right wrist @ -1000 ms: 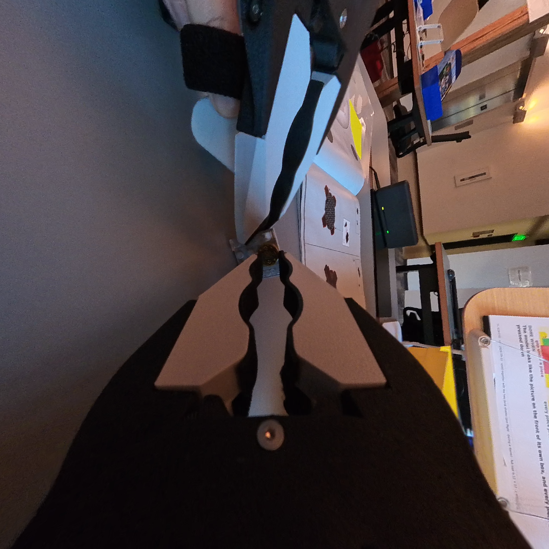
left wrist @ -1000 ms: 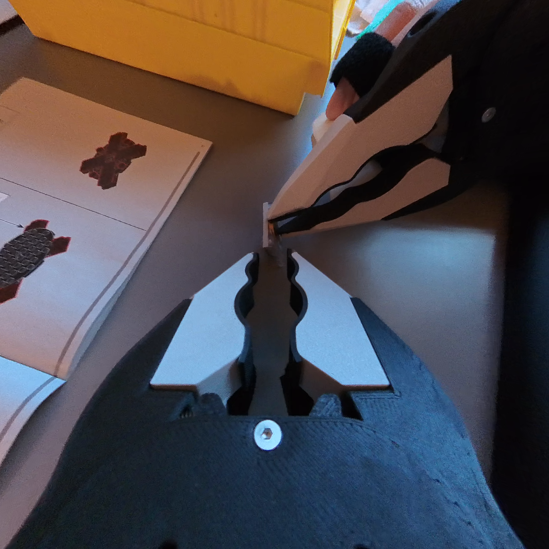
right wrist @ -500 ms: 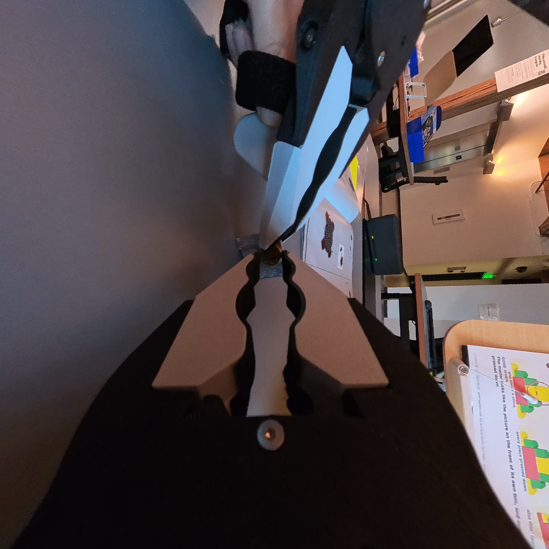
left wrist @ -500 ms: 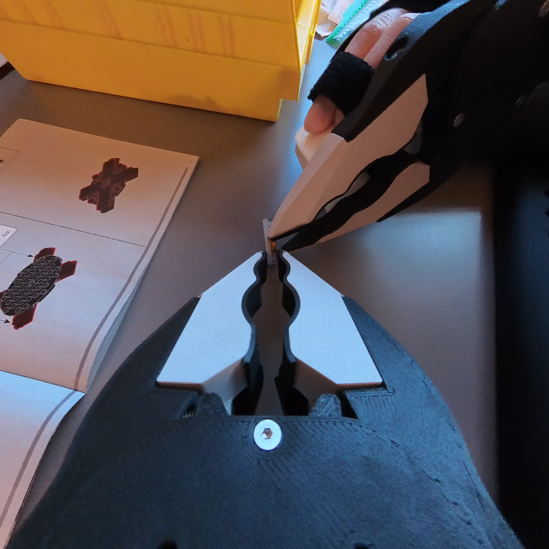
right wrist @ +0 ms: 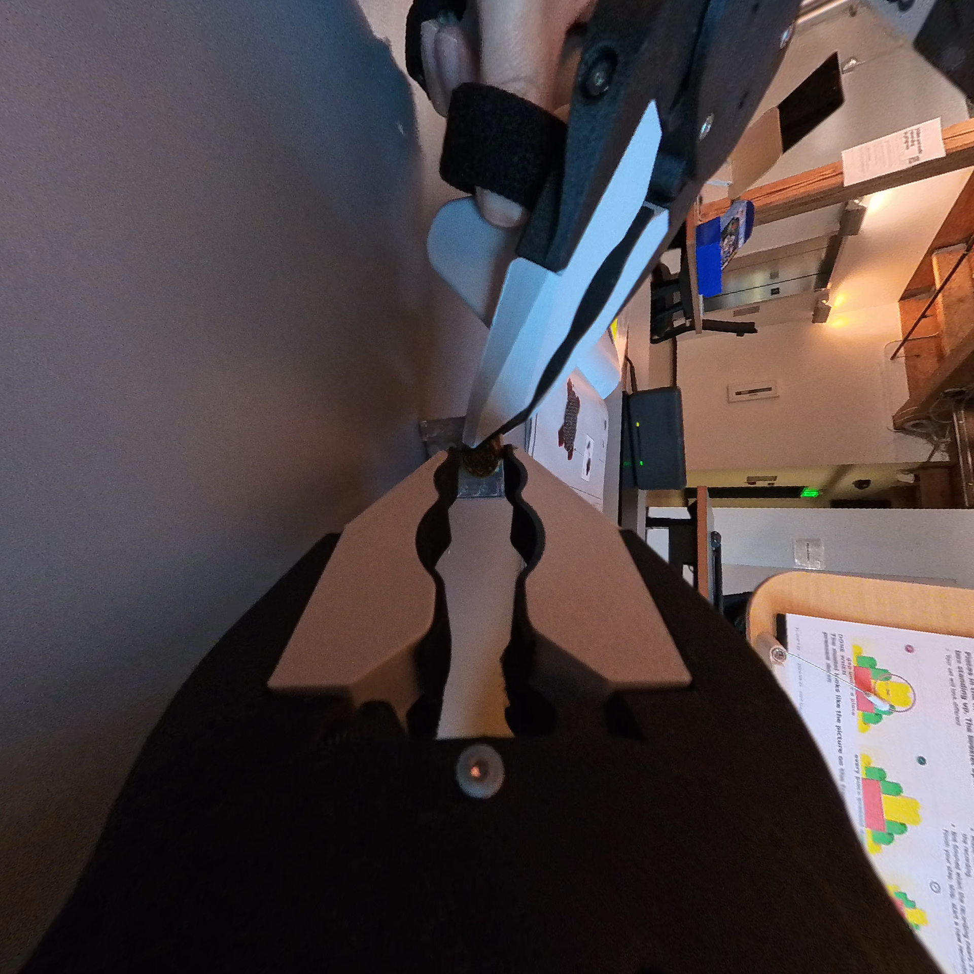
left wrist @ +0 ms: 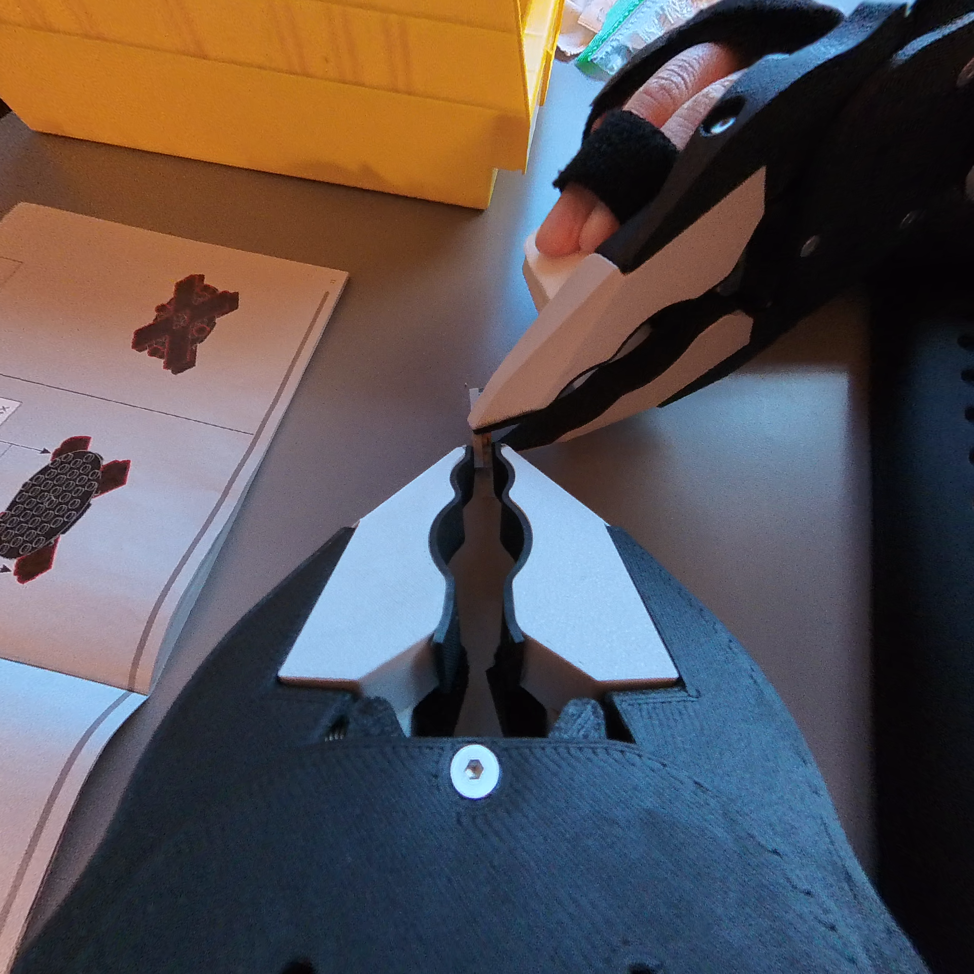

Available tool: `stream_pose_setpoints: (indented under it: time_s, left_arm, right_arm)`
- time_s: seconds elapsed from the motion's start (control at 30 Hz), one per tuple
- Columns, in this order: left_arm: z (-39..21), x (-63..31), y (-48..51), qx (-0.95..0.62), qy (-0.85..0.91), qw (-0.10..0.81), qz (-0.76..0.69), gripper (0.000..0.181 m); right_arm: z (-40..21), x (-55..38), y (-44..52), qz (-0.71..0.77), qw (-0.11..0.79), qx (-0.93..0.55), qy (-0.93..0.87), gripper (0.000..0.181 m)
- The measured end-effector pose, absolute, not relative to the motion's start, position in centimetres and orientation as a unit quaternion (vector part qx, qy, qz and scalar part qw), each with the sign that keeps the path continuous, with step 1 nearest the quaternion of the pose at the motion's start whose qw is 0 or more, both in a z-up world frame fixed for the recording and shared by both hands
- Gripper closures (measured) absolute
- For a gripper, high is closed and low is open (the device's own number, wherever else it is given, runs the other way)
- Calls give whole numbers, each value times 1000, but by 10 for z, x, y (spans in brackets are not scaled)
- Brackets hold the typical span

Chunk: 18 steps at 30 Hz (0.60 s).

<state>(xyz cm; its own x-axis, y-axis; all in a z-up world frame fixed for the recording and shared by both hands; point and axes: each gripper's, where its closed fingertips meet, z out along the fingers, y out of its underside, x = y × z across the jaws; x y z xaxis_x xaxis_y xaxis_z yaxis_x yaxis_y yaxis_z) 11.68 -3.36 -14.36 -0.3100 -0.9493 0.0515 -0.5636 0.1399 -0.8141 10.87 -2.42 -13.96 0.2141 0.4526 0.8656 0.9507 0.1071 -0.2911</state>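
Left tongs (left wrist: 482, 453) pinching grey plate (right wrist: 478, 487), right tongs (right wrist: 480, 457) clamping it too

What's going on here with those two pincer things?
A person holds a two-finger gripper in each hand over a grey table. The left gripper and the right gripper meet tip to tip, both pinching a tiny grey piece with a small dark round part on it. An open instruction booklet lies to the left, and a yellow bin stands behind it.
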Motion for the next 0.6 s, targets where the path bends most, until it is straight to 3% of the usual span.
stream_pose_setpoints:
  time_s: [0.6]
  left_arm:
    - [-145, 113, -33, -519, 713, 237, -408, 177]
  right_arm:
    - [-139, 108, -22, -296, 514, -574, -564, 165]
